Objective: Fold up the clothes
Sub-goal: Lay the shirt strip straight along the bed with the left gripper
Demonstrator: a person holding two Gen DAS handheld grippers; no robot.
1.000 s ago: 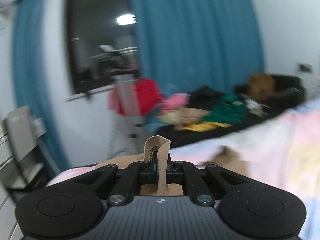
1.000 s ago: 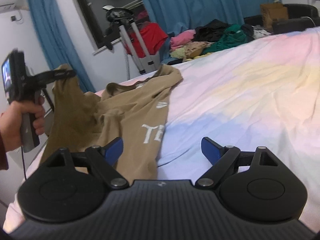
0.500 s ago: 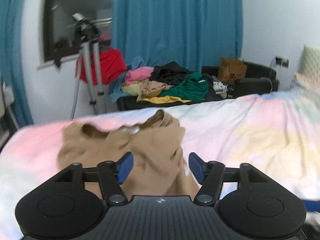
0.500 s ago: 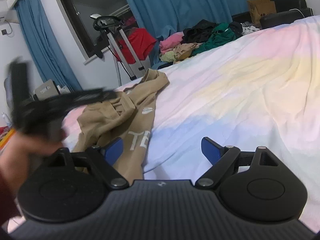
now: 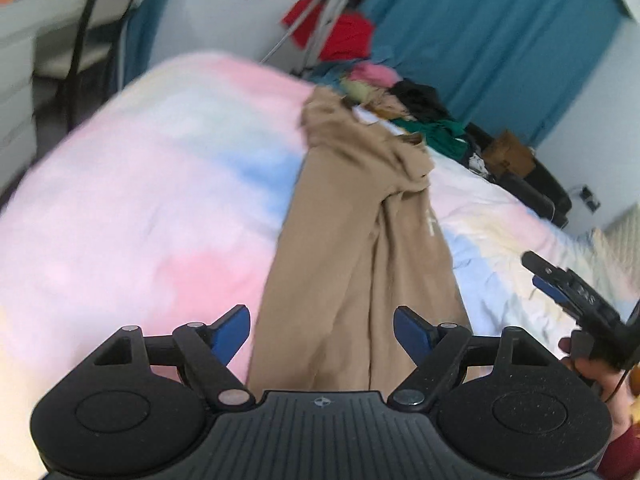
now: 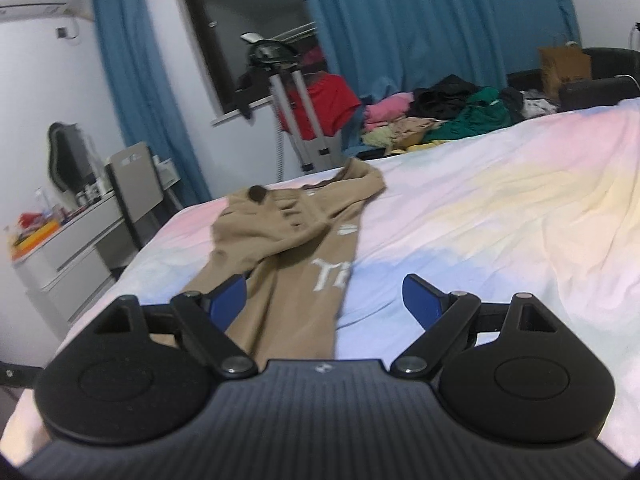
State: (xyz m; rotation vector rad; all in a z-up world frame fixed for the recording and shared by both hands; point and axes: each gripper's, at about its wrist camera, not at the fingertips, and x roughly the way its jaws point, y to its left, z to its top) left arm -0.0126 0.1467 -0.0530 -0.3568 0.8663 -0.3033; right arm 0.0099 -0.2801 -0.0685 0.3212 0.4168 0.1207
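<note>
A tan T-shirt (image 5: 360, 248) with white lettering lies in a long folded strip on the pastel bedspread (image 5: 152, 208); it also shows in the right wrist view (image 6: 296, 256). My left gripper (image 5: 322, 330) is open and empty, low over the near end of the shirt. My right gripper (image 6: 324, 300) is open and empty, just above the shirt's near end; it also shows at the right edge of the left wrist view (image 5: 560, 280).
A pile of mixed clothes (image 6: 436, 120) lies beyond the bed in front of blue curtains (image 6: 432, 24). A metal stand with a red garment (image 6: 316, 104) is by the window. A grey desk with clutter (image 6: 68, 240) stands left of the bed.
My left gripper let go of the shirt's corner, opened, and swung down over the shirt's near end. The shirt dropped flat on the bed. My right gripper stayed open.
</note>
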